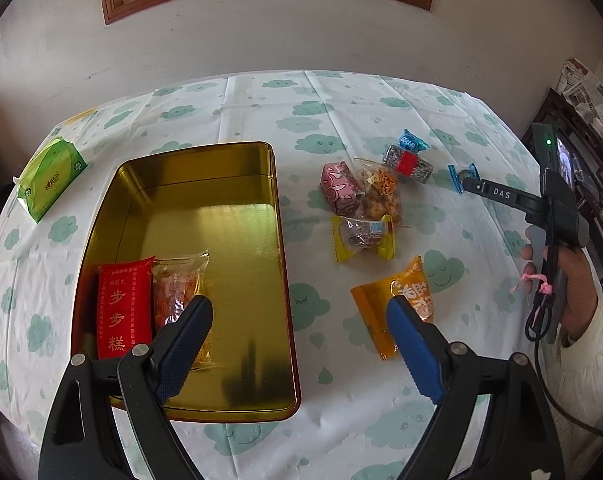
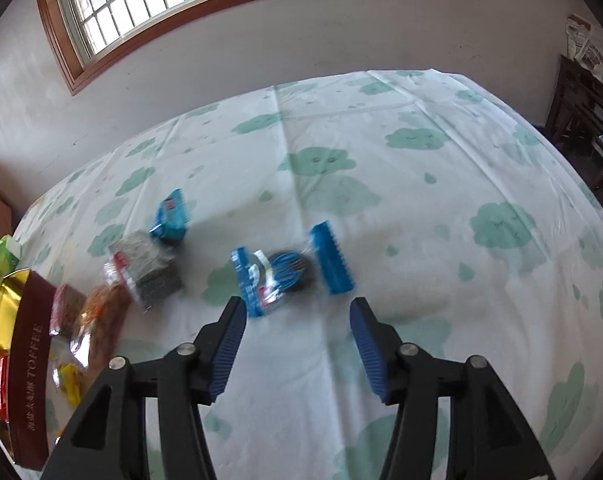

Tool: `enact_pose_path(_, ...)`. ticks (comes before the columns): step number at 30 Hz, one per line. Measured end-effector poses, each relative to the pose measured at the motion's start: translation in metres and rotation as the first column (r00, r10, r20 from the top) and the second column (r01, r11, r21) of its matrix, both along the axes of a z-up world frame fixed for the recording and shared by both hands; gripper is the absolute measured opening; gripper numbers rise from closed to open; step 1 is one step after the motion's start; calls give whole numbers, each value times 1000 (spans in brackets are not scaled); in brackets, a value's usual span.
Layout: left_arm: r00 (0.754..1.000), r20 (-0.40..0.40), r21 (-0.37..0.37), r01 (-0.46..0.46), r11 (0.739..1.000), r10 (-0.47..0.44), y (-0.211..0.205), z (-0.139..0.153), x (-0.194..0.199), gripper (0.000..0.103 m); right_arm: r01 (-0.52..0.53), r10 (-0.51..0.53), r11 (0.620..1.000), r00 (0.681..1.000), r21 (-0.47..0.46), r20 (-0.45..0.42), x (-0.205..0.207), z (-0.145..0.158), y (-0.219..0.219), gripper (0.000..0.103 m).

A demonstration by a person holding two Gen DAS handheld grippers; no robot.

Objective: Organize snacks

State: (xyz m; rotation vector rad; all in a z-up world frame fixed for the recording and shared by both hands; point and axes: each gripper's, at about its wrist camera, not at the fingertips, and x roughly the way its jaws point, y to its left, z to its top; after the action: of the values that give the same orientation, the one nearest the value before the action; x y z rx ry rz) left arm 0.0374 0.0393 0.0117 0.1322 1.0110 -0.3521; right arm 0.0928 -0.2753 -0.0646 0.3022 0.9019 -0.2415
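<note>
A gold tin (image 1: pixel 189 168) lies open on the cloud-print tablecloth, with a red packet (image 1: pixel 123 308) and a clear orange snack packet (image 1: pixel 177 284) in its near left corner. My left gripper (image 1: pixel 299 302) hangs open above the tin's right rim, empty. Right of the tin lie a pink packet (image 1: pixel 339 190), a bag of fried snacks (image 1: pixel 381 196), a yellow candy (image 1: pixel 363 236) and an orange packet (image 1: pixel 397 300). My right gripper (image 2: pixel 296 303) is open and empty. A blue cookie packet (image 2: pixel 289 270) lies on the cloth just beyond its fingertips.
A grey bar with a red band (image 2: pixel 149 268) and a small blue packet (image 2: pixel 169 218) lie left of the cookie packet. A green tissue pack (image 1: pixel 49 178) sits at the table's far left. A dark cabinet (image 1: pixel 573 148) stands at the right. A person's hand (image 1: pixel 577 280) holds the right gripper.
</note>
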Motion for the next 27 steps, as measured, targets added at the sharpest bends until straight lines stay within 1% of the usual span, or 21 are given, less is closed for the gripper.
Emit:
enact_pose_path(4, 1000, -6, -1, 1, 1000, -1, -1, -1, 1, 86, -3, 3, 1000, 1000, -3, -1, 10, 1, -7, 55)
enact_pose_path(6, 1000, -7, 1, 5, 1000, -5, -3, -2, 1, 86, -17, 17, 1000, 1000, -19, 6, 17, 0, -7, 55)
enact_pose_path(7, 1000, -9, 3, 6, 1000, -6, -4, -2, 1, 86, -28, 28, 999, 1000, -41, 4, 20, -1, -5, 56)
enact_pose_path(8, 1000, -9, 4, 8, 1000, -8, -5, -3, 1, 86, -47, 47, 995, 999, -83, 8, 24, -2, 0, 56)
enact_pose_path(11, 1000, -14, 8, 14, 1000, -14, -8, -5, 1, 86, -86, 88, 985, 996, -149, 5, 29, -5, 11, 57)
enact_pose_path(14, 1000, -18, 10, 20, 1000, -20, -11, -5, 1, 86, -103, 104, 981, 995, -165, -3, 30, -4, 15, 54)
enact_pose_path(15, 1000, -20, 10, 22, 1000, -22, -13, -6, 1, 86, -101, 102, 981, 995, -165, -1, 31, -5, 15, 52)
enact_pose_path(18, 999, -24, 13, 30, 999, -30, -18, -7, 1, 86, -100, 102, 984, 995, -145, 9, 29, -4, 11, 49)
enact_pose_path(23, 999, -25, 11, 48, 999, -47, -29, -8, -1, 86, -101, 104, 985, 994, -141, 13, 23, -4, 10, 48)
enact_pose_path(27, 998, -30, -1, 62, 998, -62, -40, -11, -3, 86, -99, 102, 987, 995, -126, 20, 10, -4, 6, 47)
